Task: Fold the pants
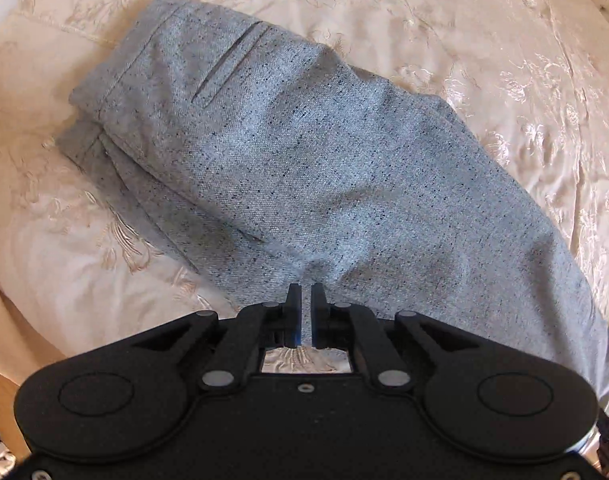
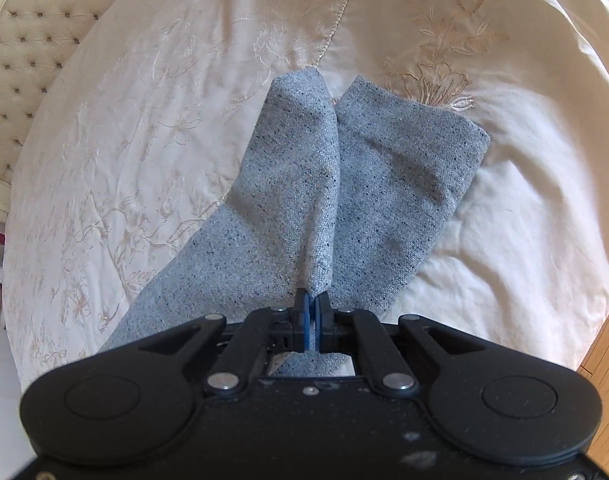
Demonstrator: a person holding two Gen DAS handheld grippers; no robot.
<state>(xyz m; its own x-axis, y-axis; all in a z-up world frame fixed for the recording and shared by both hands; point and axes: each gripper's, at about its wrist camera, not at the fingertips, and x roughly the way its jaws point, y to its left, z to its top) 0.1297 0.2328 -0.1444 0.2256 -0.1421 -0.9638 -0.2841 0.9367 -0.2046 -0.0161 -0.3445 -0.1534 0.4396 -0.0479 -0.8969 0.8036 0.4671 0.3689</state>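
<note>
The grey speckled pants (image 1: pixel 304 140) lie on a cream embroidered bedspread (image 1: pixel 504 80). In the left wrist view the waistband (image 1: pixel 120 68) and a welt pocket (image 1: pixel 232 64) are at the upper left, and the legs run off to the lower right. My left gripper (image 1: pixel 305 290) points down at the near edge of the cloth, its jaws nearly together, and the fabric puckers toward the tips. In the right wrist view the leg ends (image 2: pixel 416 108) lie side by side. My right gripper (image 2: pixel 313 298) is shut on a raised ridge of the pants (image 2: pixel 296 200).
A tufted headboard (image 2: pixel 28 40) stands at the upper left of the right wrist view. Wooden floor (image 2: pixel 608 360) shows past the bed's edge at the lower right. The bedspread (image 2: pixel 164 120) surrounds the pants on all sides.
</note>
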